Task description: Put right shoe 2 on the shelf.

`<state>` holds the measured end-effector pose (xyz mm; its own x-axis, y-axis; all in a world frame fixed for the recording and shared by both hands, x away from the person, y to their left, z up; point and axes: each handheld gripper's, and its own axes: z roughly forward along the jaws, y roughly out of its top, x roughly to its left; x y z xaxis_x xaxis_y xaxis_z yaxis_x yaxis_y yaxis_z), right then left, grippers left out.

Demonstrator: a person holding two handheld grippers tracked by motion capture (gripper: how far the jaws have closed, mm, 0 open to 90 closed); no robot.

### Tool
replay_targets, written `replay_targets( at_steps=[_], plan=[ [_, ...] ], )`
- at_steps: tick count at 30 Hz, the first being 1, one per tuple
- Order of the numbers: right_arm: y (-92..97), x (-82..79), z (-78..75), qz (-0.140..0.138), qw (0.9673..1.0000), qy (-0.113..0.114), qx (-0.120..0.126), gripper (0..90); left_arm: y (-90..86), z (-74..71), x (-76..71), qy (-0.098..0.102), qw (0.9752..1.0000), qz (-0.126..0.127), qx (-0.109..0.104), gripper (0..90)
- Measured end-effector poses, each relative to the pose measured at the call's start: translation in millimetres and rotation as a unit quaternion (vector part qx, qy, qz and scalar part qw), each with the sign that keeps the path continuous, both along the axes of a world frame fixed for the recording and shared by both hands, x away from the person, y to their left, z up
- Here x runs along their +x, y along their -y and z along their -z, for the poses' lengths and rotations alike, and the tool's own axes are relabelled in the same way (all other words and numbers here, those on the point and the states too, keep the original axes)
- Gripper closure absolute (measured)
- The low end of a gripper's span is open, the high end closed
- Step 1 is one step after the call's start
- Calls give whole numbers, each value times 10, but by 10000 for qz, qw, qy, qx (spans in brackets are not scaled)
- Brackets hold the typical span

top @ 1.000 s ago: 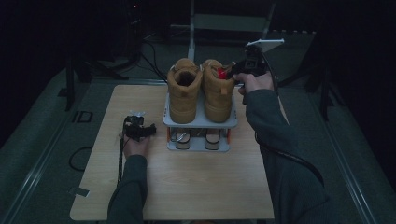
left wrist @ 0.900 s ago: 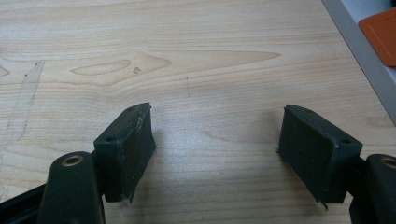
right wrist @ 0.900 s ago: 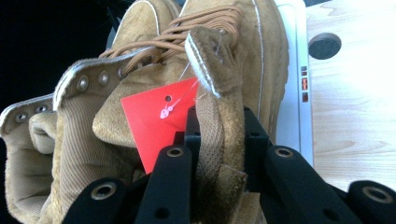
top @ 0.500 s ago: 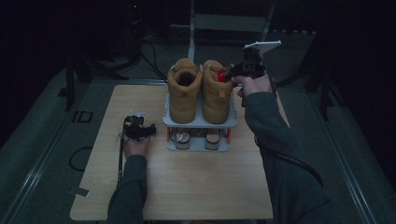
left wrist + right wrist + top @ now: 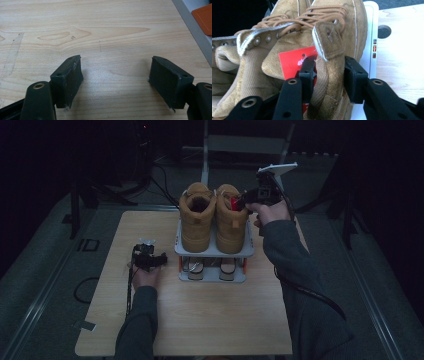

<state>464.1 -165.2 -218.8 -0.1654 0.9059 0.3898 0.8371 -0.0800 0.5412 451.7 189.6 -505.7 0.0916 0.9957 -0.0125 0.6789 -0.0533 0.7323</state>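
Two tan lace-up boots stand side by side on the top shelf of a small white shoe rack (image 5: 215, 253): the left boot (image 5: 197, 222) and the right boot (image 5: 231, 222) (image 5: 342, 27). A red tag (image 5: 234, 202) (image 5: 290, 62) hangs inside the right boot's collar. My right gripper (image 5: 246, 200) (image 5: 329, 63) straddles that collar at its back. Its jaws have just been opening, and the collar sits loosely between them. My left gripper (image 5: 158, 259) (image 5: 116, 66) rests open on the wooden table (image 5: 100, 30), with nothing between its pads.
A pair of sandals (image 5: 211, 268) sits on the rack's lower shelf. The rack's grey edge (image 5: 192, 27) lies just right of the left gripper. Cables and stands cross the dark floor behind the table (image 5: 200, 320).
Both hands stay in place. The right gripper remains at the right boot's collar, its jaws a little wider apart than before.
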Motion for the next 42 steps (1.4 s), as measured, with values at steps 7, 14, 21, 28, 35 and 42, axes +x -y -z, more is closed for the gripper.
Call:
replay_targets(
  at_steps=[7,14,21,28,35,42],
  plan=[
    [25,-1,-60,-157,9998,116,15,482,0,0,-1,-2,10000,5,1,266],
    [70,-46,-176,-251,9995,175,-15,450,1,0,-1,-4,10000,4,-2,266],
    [203,-67,-247,-267,9989,268,275,439,0,0,-1,-3,10000,6,2,266],
    [360,-95,-329,-72,9976,401,566,458,0,0,-1,-2,10000,7,2,266],
    [569,-70,-312,367,9958,420,724,592,0,0,-1,-1,10000,8,0,266],
    [716,-31,-213,650,9955,312,622,644,0,0,0,-1,10000,10,1,266]
  ],
)
